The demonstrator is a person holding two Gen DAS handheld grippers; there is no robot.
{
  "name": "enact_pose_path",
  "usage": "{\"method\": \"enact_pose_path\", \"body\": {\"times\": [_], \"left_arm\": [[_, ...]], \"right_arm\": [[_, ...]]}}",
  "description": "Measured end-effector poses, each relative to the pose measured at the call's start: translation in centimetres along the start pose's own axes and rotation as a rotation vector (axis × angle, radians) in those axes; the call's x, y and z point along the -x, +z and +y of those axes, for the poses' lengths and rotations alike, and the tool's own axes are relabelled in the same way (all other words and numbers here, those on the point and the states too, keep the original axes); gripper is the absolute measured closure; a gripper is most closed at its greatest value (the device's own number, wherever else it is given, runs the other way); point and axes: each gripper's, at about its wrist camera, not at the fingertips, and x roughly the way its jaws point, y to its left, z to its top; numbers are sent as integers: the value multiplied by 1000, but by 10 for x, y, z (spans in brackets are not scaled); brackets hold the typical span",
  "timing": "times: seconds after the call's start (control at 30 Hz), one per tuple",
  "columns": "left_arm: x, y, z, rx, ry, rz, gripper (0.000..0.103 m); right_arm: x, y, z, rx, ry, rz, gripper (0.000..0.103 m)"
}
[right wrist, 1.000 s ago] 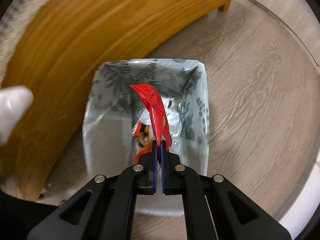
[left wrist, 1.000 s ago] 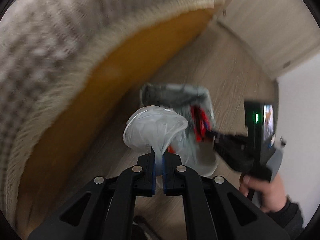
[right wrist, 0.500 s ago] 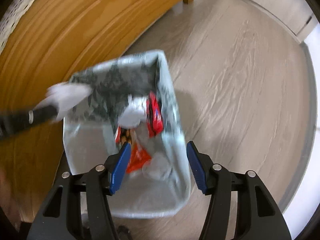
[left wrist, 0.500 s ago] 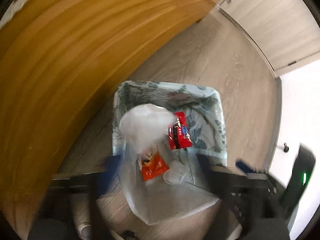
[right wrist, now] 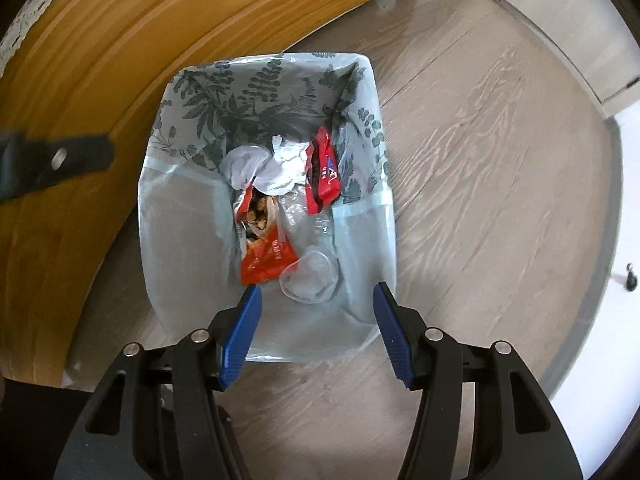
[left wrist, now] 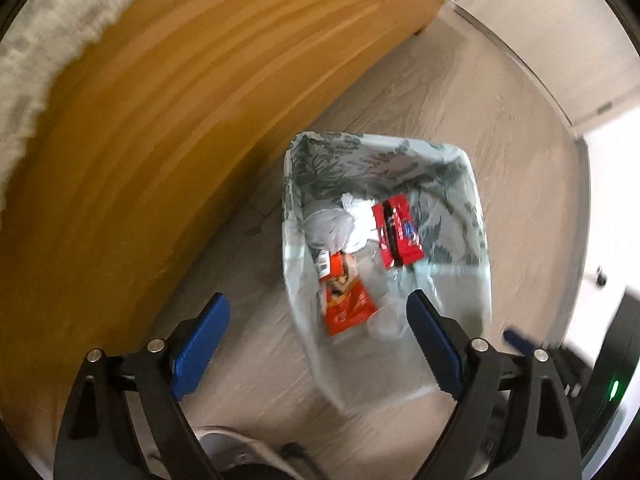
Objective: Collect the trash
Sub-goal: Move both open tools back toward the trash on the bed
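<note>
A bin lined with a leaf-print bag (left wrist: 476,216) (right wrist: 168,184) stands on the floor beside a wooden bed frame. Inside lie a crumpled white plastic bag (left wrist: 332,224) (right wrist: 244,162), white paper (right wrist: 288,164), a red wrapper (left wrist: 398,236) (right wrist: 324,170), an orange snack packet (left wrist: 344,300) (right wrist: 266,252) and a clear cup (right wrist: 310,276). My left gripper (left wrist: 316,312) is open and empty above the bin's near edge. My right gripper (right wrist: 316,304) is open and empty above the bin's near rim. The left gripper's finger (right wrist: 56,160) shows at the left of the right wrist view.
The wooden bed frame (left wrist: 140,140) (right wrist: 100,40) runs along the left with a knitted blanket (left wrist: 48,48) on top. Pale wood floor (right wrist: 500,160) lies to the right. A cabinet front (left wrist: 560,40) stands at the far right.
My left gripper opened and dropped the white plastic bag into the bin. My right gripper, shut on the red wrapper a second ago, let it fall into the bin and stays open.
</note>
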Motion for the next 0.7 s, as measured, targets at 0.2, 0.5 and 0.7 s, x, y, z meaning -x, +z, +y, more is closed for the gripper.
{"method": "enact_pose_path", "body": {"times": [0.2,0.5,0.7], "left_arm": [[53,-14,-7,-60,23,-71,16],[176,-44,23,13,124,-346,16],[269,-78,66,73,140,-521,15]], "right_arm": [[43,9,-2,0,-41,-69,47],[117,9,8,-11,-96,-217,46],[186,16,52,41,-54,-374,44]]}}
